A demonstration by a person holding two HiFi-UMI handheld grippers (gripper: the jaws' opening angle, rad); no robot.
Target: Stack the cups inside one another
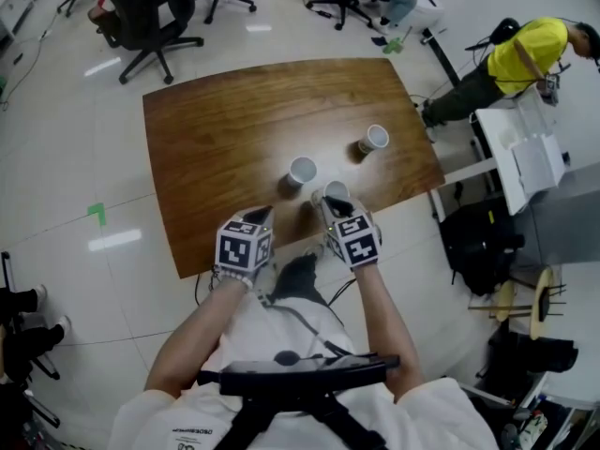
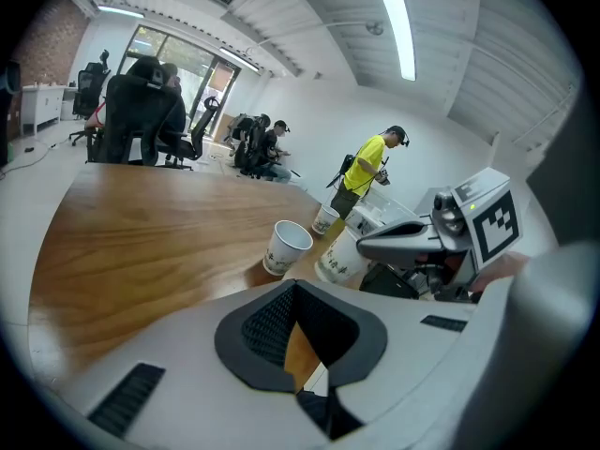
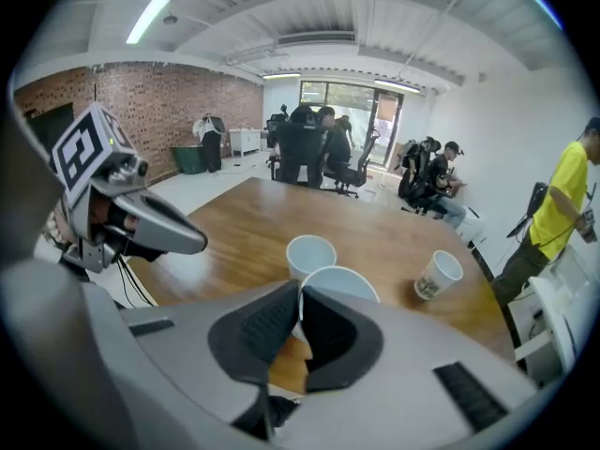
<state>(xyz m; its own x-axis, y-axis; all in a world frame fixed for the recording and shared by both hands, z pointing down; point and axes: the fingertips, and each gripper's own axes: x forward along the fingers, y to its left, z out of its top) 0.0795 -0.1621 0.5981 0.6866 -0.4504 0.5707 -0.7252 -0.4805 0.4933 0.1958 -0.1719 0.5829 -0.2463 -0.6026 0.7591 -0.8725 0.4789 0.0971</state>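
Observation:
Three white paper cups are on the brown wooden table [image 1: 216, 129]. My right gripper [image 3: 300, 293] is shut on the near rim of one cup [image 3: 342, 284], close to the table's front edge; the head view shows this cup [image 1: 336, 192] at that gripper [image 1: 330, 206]. A second cup [image 1: 302, 171] stands upright just behind and left of it, apart from it. The third cup [image 1: 375, 139] stands farther right. My left gripper [image 2: 294, 287] hovers at the front edge, left of the cups, shut with nothing between its pads.
Black office chairs [image 1: 150, 17] stand beyond the table's far side. A person in a yellow shirt [image 1: 530, 50] bends by a white desk [image 1: 525, 153] to the right. A black bag [image 1: 483, 242] lies on the floor near the table's right corner.

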